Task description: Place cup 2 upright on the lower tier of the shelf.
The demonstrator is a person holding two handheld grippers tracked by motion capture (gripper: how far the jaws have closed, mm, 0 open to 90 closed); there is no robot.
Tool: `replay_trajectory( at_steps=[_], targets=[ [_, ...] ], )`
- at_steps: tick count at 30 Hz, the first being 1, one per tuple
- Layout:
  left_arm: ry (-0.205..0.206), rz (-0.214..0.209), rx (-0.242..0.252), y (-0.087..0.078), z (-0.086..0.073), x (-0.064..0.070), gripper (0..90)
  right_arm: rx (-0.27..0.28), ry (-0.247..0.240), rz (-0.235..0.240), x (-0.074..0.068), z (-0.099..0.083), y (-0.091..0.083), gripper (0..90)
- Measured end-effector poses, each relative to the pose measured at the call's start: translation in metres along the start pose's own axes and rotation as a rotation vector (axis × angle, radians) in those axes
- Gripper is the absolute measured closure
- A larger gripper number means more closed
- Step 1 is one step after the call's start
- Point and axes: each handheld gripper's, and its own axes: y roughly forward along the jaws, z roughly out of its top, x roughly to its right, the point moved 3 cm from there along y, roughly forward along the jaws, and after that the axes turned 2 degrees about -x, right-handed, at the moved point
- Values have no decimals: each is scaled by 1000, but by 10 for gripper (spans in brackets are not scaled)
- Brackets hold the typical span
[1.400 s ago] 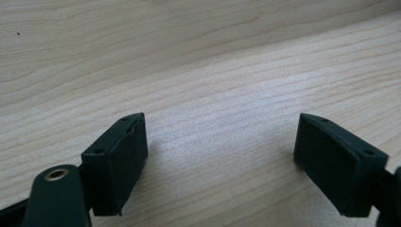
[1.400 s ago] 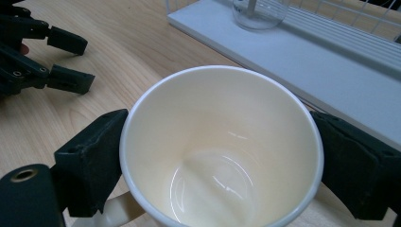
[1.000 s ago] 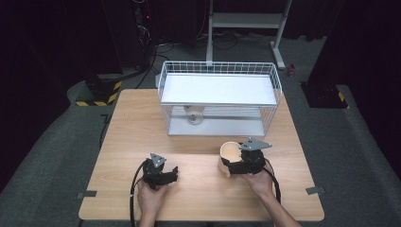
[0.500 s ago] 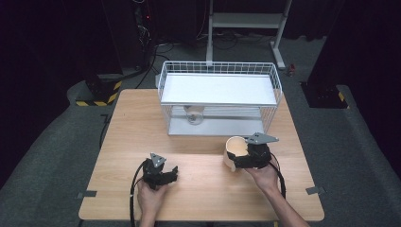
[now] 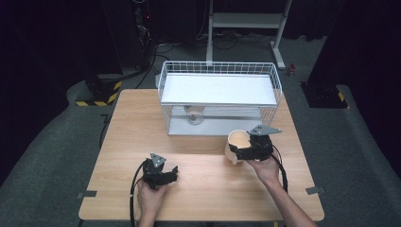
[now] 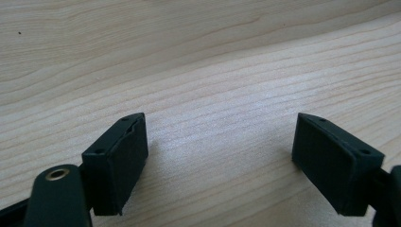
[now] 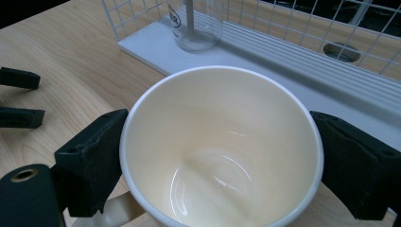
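A cream mug (image 5: 234, 143) with an empty glossy inside (image 7: 222, 146) is clamped between the two black jaws of my right gripper (image 5: 240, 149), which is shut on its rim and sides (image 7: 221, 158). The mug hangs tilted just in front of the white wire rack (image 5: 217, 69), and its handle points down and toward the hand. My left gripper (image 5: 171, 173) rests low on the wooden table (image 5: 127, 137) at the front left. Its jaws stand wide open over bare wood (image 6: 220, 158).
The rack has an upper white shelf and a lower ribbed tray (image 7: 283, 52). A clear glass (image 5: 194, 114) stands on that lower tray (image 7: 196, 23). The left gripper's jaws (image 7: 19, 99) also appear at the left of the right gripper view. Dark floor surrounds the table.
My right gripper has carried the mug a little farther from the person, closer to the rack's front. The left gripper has stayed put.
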Motion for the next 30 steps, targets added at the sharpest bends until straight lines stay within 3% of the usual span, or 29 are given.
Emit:
replay_trajectory(
  at_steps=[7, 12, 21, 30],
  targets=[
    [0, 0, 2, 0, 0, 0, 197, -4, 12, -31, 7, 3, 8, 99],
    [0, 1, 0, 0, 0, 0, 197, -10, -17, -49, 10, 10, 15, 100],
    [1, 2, 2, 0, 0, 0, 198, -5, -17, -60, 12, 20, 22, 99],
    [1, 1, 2, 0, 0, 0, 198, 17, 10, -69, 18, 21, 26, 100]
  ],
)
